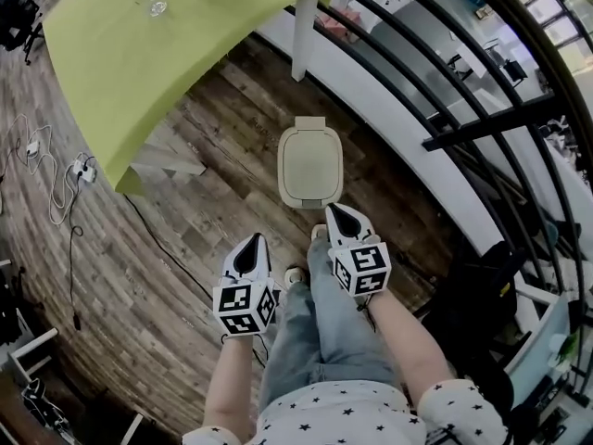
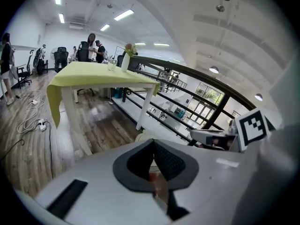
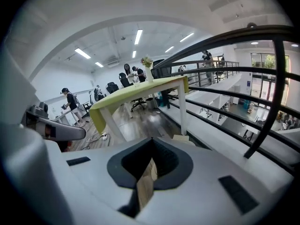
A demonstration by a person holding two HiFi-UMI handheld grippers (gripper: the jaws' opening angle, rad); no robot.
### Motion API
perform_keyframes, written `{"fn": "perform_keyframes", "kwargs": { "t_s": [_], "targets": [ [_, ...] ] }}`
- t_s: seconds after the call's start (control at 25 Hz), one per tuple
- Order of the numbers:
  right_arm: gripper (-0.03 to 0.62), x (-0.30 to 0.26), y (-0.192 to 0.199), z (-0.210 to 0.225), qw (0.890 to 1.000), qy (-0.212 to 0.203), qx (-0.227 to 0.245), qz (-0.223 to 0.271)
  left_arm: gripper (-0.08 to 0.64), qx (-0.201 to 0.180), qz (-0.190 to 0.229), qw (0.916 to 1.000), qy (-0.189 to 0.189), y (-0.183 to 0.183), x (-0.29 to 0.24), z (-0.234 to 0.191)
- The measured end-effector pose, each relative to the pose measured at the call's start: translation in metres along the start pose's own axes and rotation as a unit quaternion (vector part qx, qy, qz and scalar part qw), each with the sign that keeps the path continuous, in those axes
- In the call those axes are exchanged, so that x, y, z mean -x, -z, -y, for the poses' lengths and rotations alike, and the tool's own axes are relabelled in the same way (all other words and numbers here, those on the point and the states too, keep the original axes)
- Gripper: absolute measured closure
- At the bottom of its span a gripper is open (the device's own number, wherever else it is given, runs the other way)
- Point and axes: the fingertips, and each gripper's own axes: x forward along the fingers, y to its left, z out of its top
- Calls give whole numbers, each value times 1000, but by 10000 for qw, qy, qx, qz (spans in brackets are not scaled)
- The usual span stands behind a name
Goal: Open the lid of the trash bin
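The beige trash bin [image 1: 309,165] stands on the wood floor by the white ledge, its lid down flat. Both grippers hang in the air in front of it, above the person's jeans. My right gripper [image 1: 334,209] is shut and empty, its tip just short of the bin's near edge. My left gripper [image 1: 256,240] is also shut and empty, lower and to the left of the bin. In the left gripper view only a sliver of the bin [image 2: 142,136] peeks over the jaws of the left gripper [image 2: 153,142]. In the right gripper view the bin [image 3: 181,138] shows beyond the right gripper [image 3: 151,140].
A table with a green cloth [image 1: 157,54] and a white leg [image 1: 304,35] stands behind the bin, a glass [image 1: 156,7] on it. A black railing [image 1: 482,128] runs along the right. Cables and a power strip [image 1: 65,174] lie at the left. People stand far off.
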Motion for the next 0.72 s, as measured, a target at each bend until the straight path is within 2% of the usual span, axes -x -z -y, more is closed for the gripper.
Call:
{"fn": "perform_keyframes", "kwargs": {
  "t_s": [0.24,0.72],
  "targets": [
    [601,-45,54,19,9987,33,140,-498,549,-38,-121,9999,-50,15,-29,-11],
    [601,-119,157,47,9888,-15,428,-1429,549,154,-274,9994,-142,51,-75,-30]
  ]
}}
